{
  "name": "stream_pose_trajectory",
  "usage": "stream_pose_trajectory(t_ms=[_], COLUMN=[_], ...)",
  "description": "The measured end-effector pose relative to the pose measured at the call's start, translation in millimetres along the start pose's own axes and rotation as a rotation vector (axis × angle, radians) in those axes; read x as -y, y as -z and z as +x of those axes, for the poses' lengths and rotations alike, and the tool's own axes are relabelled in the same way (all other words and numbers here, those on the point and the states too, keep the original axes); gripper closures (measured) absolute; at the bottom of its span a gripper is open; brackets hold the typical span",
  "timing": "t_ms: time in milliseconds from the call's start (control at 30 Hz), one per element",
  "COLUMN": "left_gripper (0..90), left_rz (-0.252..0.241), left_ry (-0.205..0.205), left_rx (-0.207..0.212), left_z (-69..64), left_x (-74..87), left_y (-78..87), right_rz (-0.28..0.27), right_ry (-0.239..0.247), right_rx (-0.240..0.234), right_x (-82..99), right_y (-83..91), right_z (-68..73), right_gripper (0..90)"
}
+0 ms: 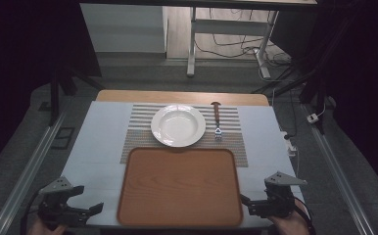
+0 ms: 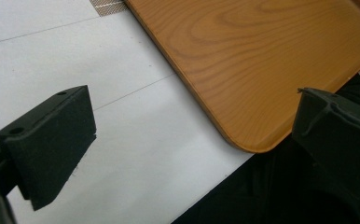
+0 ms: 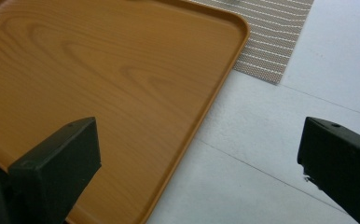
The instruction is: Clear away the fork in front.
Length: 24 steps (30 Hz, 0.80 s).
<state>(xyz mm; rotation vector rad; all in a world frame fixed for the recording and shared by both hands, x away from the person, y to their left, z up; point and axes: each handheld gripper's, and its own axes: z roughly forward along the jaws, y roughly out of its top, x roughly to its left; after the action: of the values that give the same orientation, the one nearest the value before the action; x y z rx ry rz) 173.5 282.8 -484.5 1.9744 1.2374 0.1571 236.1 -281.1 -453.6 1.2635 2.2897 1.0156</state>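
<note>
Wooden rectangular tray lies bare at the desk's near edge, flanked by the left hand-held gripper and right hand-held gripper, jaws apart, likely poised to clamp its opposite rims next.

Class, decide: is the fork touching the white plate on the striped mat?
Apart. In the high view a strip of striped mat shows plainly between the fork and the rim of the white plate.
</note>
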Motion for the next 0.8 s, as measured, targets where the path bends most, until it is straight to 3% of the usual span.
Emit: stream_pose_trajectory(t_ms=[400,800], left_gripper=[0.0,0.0], left_rz=[0.003,0.005], left_ry=[0.002,0.003], left_rx=[0.001,0.0], left_z=[0.4,0.8], left_x=[-0.1,-0.2], left_y=[-0.2,-0.4], right_rz=[-0.009,-0.021], right_ry=[0.046,0.029], right_rx=[-0.058,-0.092], right_x=[-4.7,-12.6], right_y=[-0.5,-3.9], right_z=[3.9,3.6], right_gripper=[0.0,0.0])
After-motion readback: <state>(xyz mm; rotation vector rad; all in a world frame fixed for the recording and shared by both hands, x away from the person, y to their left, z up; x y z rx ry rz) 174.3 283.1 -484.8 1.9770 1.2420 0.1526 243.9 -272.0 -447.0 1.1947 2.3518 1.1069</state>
